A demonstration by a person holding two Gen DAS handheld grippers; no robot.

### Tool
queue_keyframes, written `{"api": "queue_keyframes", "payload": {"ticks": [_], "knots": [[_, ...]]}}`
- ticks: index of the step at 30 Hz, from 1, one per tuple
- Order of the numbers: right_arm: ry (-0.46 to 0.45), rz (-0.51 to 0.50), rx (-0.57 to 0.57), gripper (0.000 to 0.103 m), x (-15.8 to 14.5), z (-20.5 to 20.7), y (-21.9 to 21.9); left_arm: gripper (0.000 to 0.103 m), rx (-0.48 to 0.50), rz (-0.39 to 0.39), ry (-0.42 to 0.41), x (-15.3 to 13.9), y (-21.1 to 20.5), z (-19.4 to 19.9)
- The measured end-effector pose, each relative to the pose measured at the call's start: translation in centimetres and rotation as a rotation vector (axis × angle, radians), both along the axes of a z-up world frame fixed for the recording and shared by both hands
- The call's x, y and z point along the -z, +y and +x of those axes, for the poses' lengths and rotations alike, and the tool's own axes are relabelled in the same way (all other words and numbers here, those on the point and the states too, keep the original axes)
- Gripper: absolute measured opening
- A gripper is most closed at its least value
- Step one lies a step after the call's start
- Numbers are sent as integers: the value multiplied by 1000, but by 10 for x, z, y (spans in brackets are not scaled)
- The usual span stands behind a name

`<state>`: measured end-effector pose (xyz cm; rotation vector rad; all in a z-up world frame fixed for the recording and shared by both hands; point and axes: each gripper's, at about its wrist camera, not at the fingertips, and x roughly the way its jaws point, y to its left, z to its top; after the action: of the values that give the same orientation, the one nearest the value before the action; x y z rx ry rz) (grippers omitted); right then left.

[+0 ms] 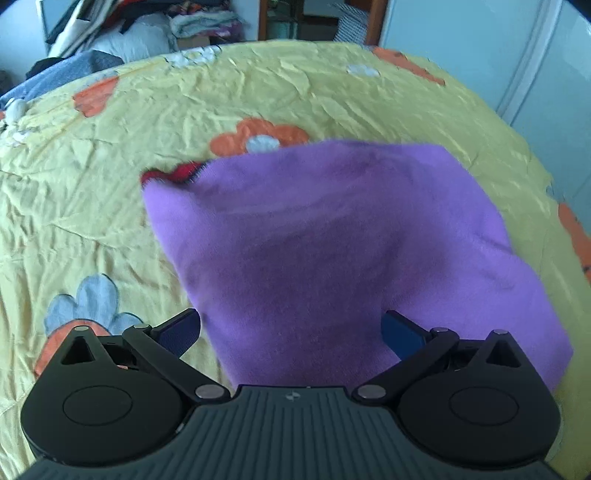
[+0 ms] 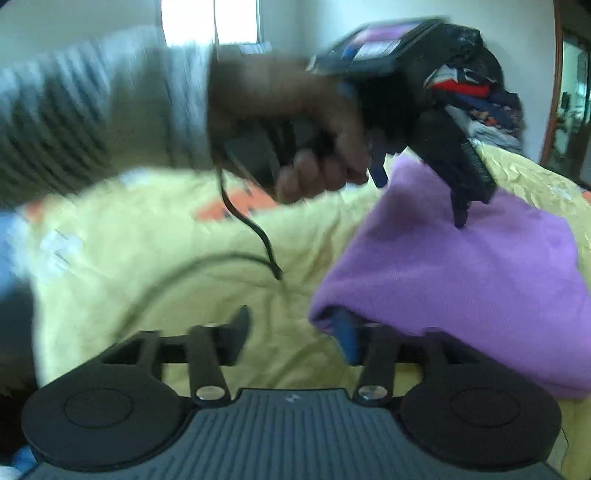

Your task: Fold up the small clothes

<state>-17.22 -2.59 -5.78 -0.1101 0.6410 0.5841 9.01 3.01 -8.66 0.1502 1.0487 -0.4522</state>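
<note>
Up close in the left wrist view, the left gripper (image 1: 291, 332) has its two blue-padded fingers (image 1: 181, 332) spread wide, and a purple garment (image 1: 332, 240) fills the gap between them. The cloth lies against both pads, though whether they press it I cannot tell. It spreads forward over a yellow bedspread (image 1: 110, 184) printed with orange, blue and white flowers. A scrap of red fabric (image 1: 173, 173) peeks from under its far left edge. Beyond the bed, a heap of clothes (image 1: 155, 33) sits by the wall, and a wooden door frame (image 1: 373, 22) stands at the back. No container shows in this view.

Next, the right wrist view, which is blurred. The right gripper (image 2: 295, 336) also stands open; its right finger (image 2: 347, 336) is tucked under the near edge of the purple garment (image 2: 461, 277), while the left one sits over bare yellow bedspread (image 2: 166, 277). Only this camera shows the person: a hand (image 2: 295, 122) in a grey ribbed sleeve (image 2: 92, 107) grips the left gripper (image 2: 461, 206) from above, its finger tip touching the top of the garment. A black cable (image 2: 258, 229) hangs from that handle onto the bed. A pile of clothes (image 2: 480, 99) shows behind.
</note>
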Motion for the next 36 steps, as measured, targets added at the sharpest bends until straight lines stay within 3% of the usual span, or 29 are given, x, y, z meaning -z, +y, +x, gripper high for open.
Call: {"api": "queue_keyframes", "payload": {"ticks": [2, 5, 8, 10, 12, 14, 16, 19, 22, 27, 30, 33, 36], "knots": [[-21, 55, 22, 60, -15, -3, -20, 103, -22, -50, -37, -13, 4, 0], [-66, 36, 111, 60, -18, 17, -30, 103, -82, -146, -56, -28, 6, 7], [-31, 36, 138, 60, 0, 45, -28, 102, -92, -245, 12, -22, -3, 22], [23, -21, 127, 61, 18, 51, -19, 102, -113, -210, 20, -9, -9, 29], [-25, -86, 111, 62, 29, 40, -9, 103, -120, -143, -10, 4, -11, 34], [-11, -88, 112, 62, 26, 34, -10, 103, -137, -60, -67, 14, -6, 38], [1, -91, 80, 62, 21, 32, -16, 103, -188, -122, -71, 24, 16, 42], [-20, -39, 149, 63, 5, 38, -44, 98, -244, -159, -28, 16, 32, 36], [-46, 13, 220, 87, -9, 52, -89, 102, -263, -205, -44, -1, 38, 14], [49, 179, 286, 88, -11, 103, -180, 102, -299, -338, 59, 4, 58, -13], [144, 276, 288, 88, 6, 139, -214, 103, -307, -341, 102, 14, 63, -23], [246, 376, 269, 88, 24, 176, -238, 103, -299, -310, 73, 13, 59, -28], [295, 466, 172, 88, 40, 202, -248, 103, -304, -294, 77, 15, 52, -22]]}}
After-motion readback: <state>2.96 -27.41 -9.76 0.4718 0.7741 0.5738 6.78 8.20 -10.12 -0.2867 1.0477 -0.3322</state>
